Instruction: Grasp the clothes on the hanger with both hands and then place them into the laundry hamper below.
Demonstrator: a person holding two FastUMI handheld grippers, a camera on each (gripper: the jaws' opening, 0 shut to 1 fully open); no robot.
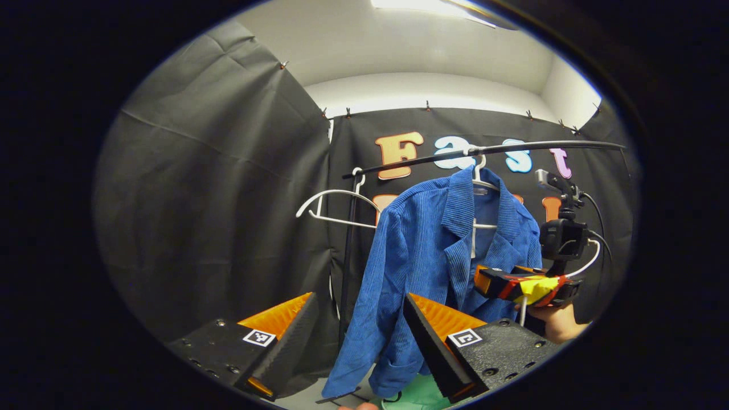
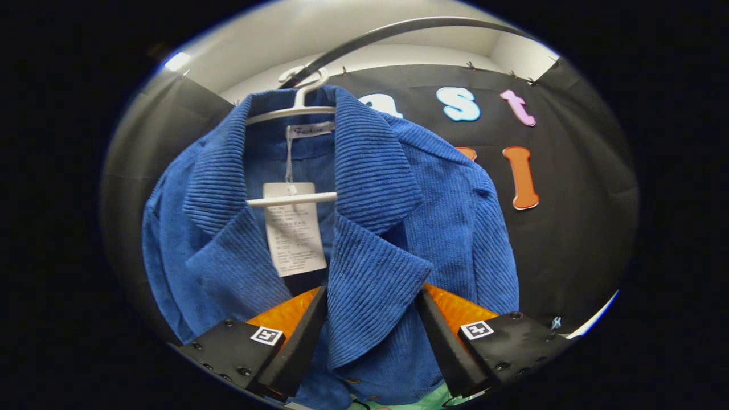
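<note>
A blue corduroy jacket (image 1: 427, 250) hangs on a white hanger (image 1: 480, 181) from a black rail (image 1: 512, 148). In the left gripper view my left gripper (image 1: 359, 341) is open, a short way in front of the jacket's left sleeve and hem, with nothing between its fingers. My right gripper (image 1: 521, 285), held by a hand (image 1: 555, 322), has its tip at the jacket's front. In the right gripper view the right gripper (image 2: 370, 330) is open, and the jacket's (image 2: 370, 228) right lapel hangs between its spread fingers. A pale green patch (image 2: 421, 398), perhaps the hamper, peeks out under the hem.
An empty white hanger (image 1: 336, 205) hangs at the rail's left end, beside the rack's black upright post (image 1: 347, 267). A white paper tag (image 2: 293, 228) dangles inside the jacket's collar. Black cloth walls close in on the left and behind.
</note>
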